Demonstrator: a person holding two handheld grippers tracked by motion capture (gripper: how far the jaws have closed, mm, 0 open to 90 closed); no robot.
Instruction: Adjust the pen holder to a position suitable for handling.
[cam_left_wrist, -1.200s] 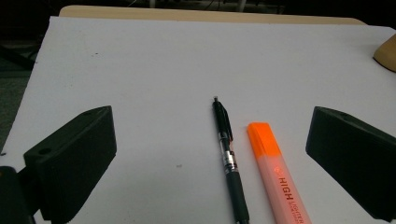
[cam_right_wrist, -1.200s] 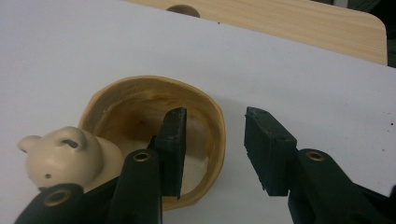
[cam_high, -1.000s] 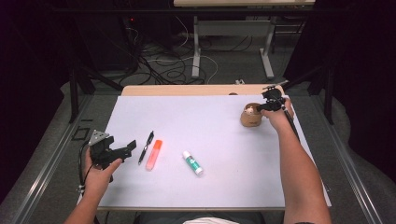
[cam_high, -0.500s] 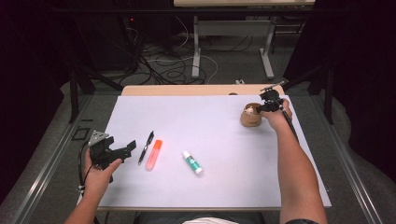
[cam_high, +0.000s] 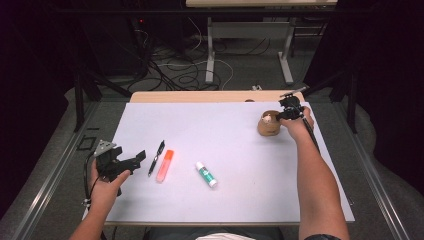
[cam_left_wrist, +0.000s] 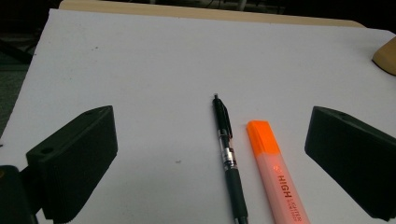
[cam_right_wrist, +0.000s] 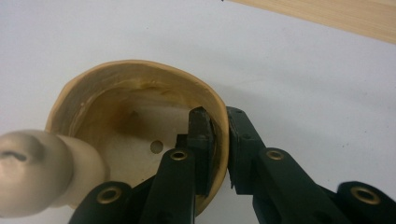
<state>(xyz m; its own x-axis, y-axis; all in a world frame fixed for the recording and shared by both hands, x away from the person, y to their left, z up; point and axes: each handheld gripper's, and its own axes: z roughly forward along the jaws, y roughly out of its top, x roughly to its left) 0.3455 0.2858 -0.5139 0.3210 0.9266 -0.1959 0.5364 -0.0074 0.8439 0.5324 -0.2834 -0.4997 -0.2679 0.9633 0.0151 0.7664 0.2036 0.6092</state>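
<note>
- The right hand-held gripper is pinching the near wall of the round tan wooden cup, one jaw inside the rim and one outside; its jaws have just been closing onto that wall.
- The cup is standing upright at the far right of the white-covered bench, and one pale rounded stick-like item is already leaning inside it.
- Judging from this, the work is looking like gathering the desk items into the cup: one piece is in, and three are waiting.
- The left hand-held gripper is hovering with its jaws spread wide and nothing between the pads, aimed at the pieces just ahead.
- Lying loose at the near left and centre: one black click pen, one orange highlighter just beside it, and one small white glue stick with a green label a little farther right.
- Count: one cup, one pen, one highlighter, one glue stick, one item in the cup, two hand-held grippers.
</note>
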